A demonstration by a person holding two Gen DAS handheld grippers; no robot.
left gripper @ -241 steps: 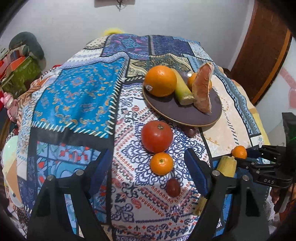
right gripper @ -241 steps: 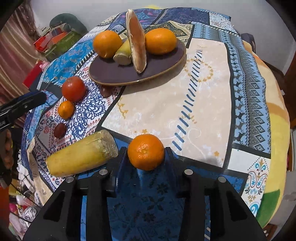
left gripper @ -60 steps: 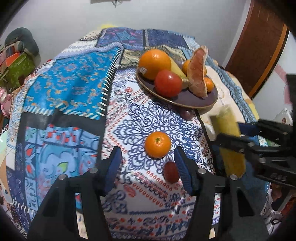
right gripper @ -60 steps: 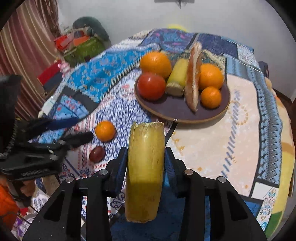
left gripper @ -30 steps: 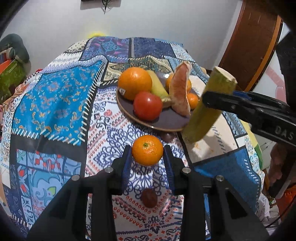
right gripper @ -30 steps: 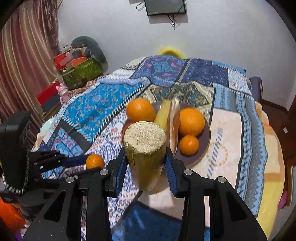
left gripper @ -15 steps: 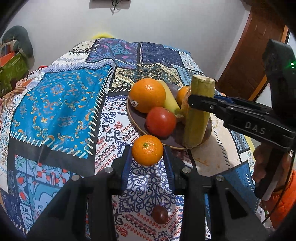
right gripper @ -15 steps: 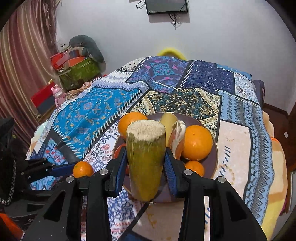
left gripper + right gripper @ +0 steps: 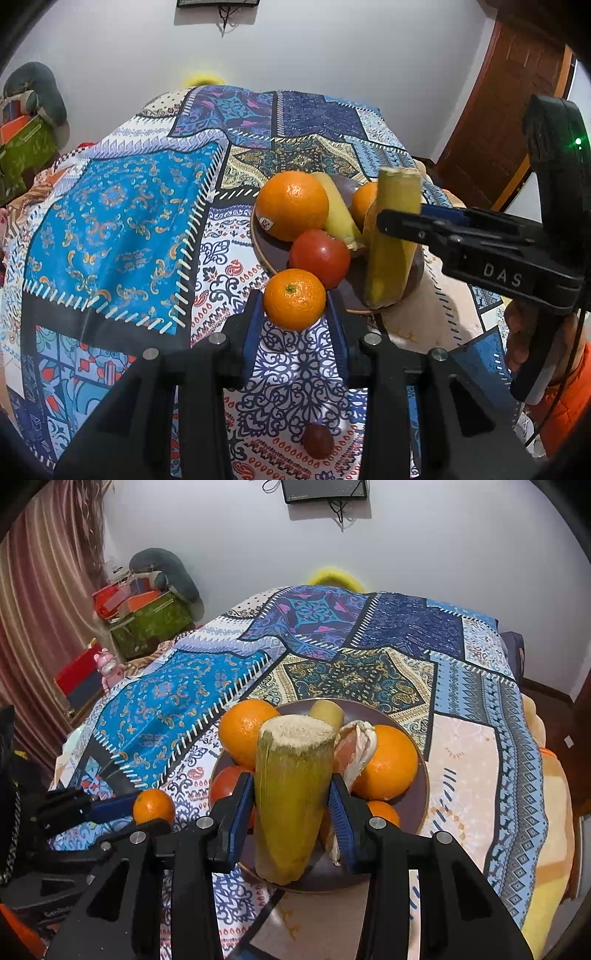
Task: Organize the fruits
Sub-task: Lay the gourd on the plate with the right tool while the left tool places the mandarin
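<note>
My left gripper [image 9: 294, 314] is shut on a small mandarin [image 9: 294, 298] and holds it just in front of the dark plate [image 9: 267, 254]. My right gripper [image 9: 291, 812] is shut on a yellow-green cut stalk [image 9: 291, 794], upright over the plate's near rim [image 9: 424, 794]; the stalk also shows in the left wrist view [image 9: 391, 240]. On the plate lie a big orange [image 9: 291, 205], a tomato [image 9: 319, 256], a second stalk piece [image 9: 338, 218], a peeled fruit wedge [image 9: 356, 746], another orange [image 9: 386, 768] and a small mandarin [image 9: 382, 812].
A small dark red fruit [image 9: 317, 441] lies on the patterned cloth [image 9: 122, 206] below my left gripper. A wooden door [image 9: 517, 122] stands to the right. Boxes and bags [image 9: 147, 609] sit by the curtain at the left.
My left gripper closed on the mandarin and carried it up toward the plate. My right gripper brought the stalk from the table's near side to stand over the plate.
</note>
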